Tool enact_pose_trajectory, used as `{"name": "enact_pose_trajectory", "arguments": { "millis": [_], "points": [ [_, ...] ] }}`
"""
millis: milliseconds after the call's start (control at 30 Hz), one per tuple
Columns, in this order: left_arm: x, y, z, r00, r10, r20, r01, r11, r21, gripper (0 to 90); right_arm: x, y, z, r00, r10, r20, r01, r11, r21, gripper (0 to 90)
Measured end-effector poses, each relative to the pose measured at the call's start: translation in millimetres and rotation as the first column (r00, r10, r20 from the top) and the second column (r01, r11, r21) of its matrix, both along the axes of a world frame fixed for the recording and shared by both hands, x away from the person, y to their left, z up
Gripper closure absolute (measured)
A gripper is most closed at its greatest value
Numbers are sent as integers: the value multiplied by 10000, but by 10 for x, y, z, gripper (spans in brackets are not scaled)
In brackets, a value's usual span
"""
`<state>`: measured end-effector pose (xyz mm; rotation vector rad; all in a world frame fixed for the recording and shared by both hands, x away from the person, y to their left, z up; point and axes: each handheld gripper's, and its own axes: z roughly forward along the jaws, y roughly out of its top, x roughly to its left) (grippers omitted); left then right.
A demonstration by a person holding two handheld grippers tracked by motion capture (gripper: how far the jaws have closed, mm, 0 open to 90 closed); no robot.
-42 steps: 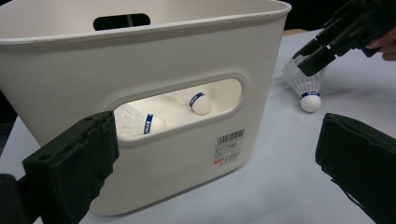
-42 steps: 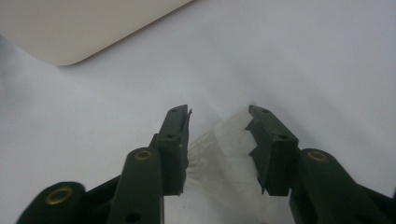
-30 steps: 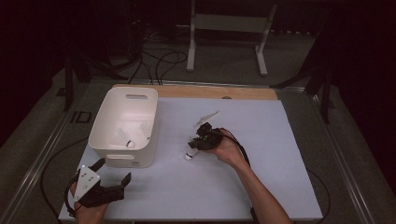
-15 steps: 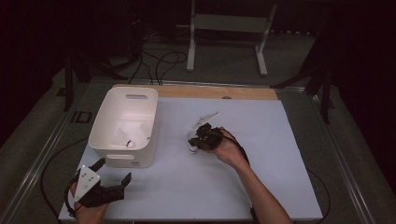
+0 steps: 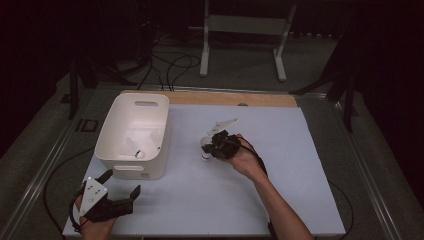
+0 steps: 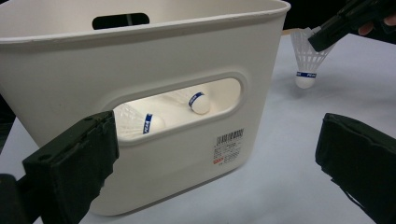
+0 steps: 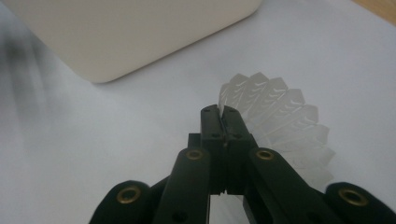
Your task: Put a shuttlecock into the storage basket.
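A white shuttlecock [image 5: 204, 155] with a blue band hangs cork-down just above the white table sheet, right of the bin. My right gripper [image 5: 211, 146] is shut on it. In the right gripper view the two black jaws [image 7: 223, 112] pinch the rim of its ribbed skirt [image 7: 285, 116]. The left gripper view shows the same shuttlecock [image 6: 306, 65] hanging from that gripper's tip [image 6: 322, 39]. A white plastic bin [image 5: 131, 172] holds two shuttlecocks [image 6: 145, 124] [image 6: 199, 101], seen through its handle slot. My left gripper [image 5: 121, 183] is open near the bin's front wall [image 6: 140, 60], with nothing between its jaws.
The white sheet [image 5: 280, 180] covers the table, with a wooden strip [image 5: 235, 98] along its far edge. A metal stand [image 5: 245, 30] and cables [image 5: 170, 65] lie on the floor beyond. The bin's corner [image 7: 116, 37] lies just ahead of my right gripper.
My right hand has shifted slightly toward the far side with the shuttlecock at its tip. My left gripper has stayed where it was.
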<state>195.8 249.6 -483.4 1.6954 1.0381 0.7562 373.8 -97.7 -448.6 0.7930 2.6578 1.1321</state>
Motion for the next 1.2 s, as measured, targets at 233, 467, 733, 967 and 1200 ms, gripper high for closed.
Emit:
{"name": "enact_pose_trajectory", "arguments": {
  "millis": [233,467,733,967,1200],
  "points": [
    [0,0,0,10000,8,1,-8,10000,-4,0,-9,4,39,9999,-22,157,20,10000,79,896],
    [2,-1,-1,10000,8,-7,-8,10000,-2,0,-12,-1,63,9995,-130,289,125,9998,172,896],
    [2,-4,-1,10000,14,-8,-14,10000,-6,0,-32,5,100,9989,-185,440,175,9996,232,896],
    [4,-3,-3,10000,26,-8,-26,10000,-19,0,-31,10,155,9981,-258,565,239,9991,337,896],
    [4,-3,-3,10000,23,-14,-23,10000,-15,0,-24,16,205,9971,-272,705,247,9991,356,896]
  ]
}}
